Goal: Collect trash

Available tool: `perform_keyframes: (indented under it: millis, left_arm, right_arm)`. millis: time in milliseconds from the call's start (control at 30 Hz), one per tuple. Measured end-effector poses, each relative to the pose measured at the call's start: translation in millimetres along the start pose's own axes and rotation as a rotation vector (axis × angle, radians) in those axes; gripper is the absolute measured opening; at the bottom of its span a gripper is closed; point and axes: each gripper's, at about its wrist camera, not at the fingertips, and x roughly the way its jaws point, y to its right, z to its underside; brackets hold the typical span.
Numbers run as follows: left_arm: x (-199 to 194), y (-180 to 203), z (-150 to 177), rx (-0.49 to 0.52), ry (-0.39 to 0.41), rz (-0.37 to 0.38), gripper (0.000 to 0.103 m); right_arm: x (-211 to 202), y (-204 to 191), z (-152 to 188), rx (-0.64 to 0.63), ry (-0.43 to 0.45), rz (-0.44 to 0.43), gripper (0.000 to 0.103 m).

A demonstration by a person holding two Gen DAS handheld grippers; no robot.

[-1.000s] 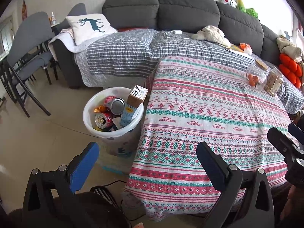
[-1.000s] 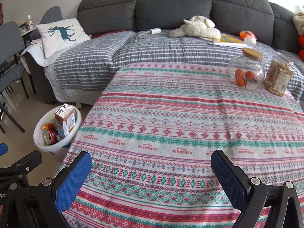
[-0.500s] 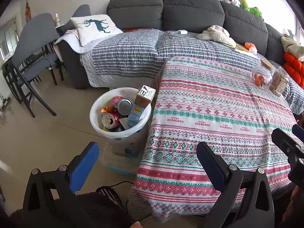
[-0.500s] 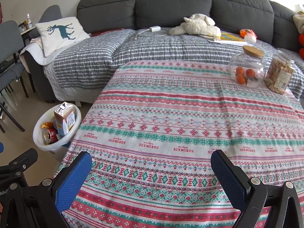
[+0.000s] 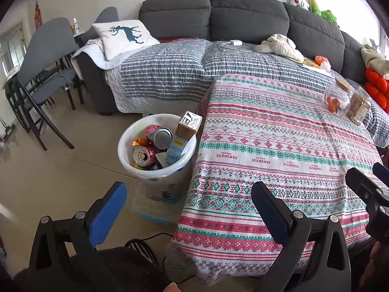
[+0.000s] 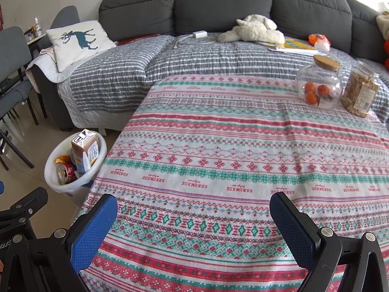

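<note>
Your left gripper [image 5: 188,198] hangs with its blue-padded fingers spread wide and nothing between them, poised over the floor beside the table edge. Your right gripper [image 6: 193,210] is equally wide apart and empty, above the near part of the patterned tablecloth [image 6: 243,150]. The trash sits in the white bin [image 5: 126,136] on the floor, just beside the table's left side: a red can [image 5: 144,154], a silver-ended can [image 5: 163,138], an orange wrapper [image 5: 139,142] and a brown carton [image 5: 187,126] leaning on the rim. At the table's far right corner stand a round glass jar [image 6: 318,86] of orange fruit and a snack jar [image 6: 361,90], touching.
</note>
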Motion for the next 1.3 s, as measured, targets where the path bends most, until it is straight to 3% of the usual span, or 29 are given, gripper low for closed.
perform_keyframes:
  millis: [1300]
  left_arm:
    - [-9.3, 0.5, 0.5, 0.001, 0.029, -0.013, 0.103]
  right_arm:
    - [0.2, -7.3, 1.5, 0.000, 0.019, 0.016, 0.103]
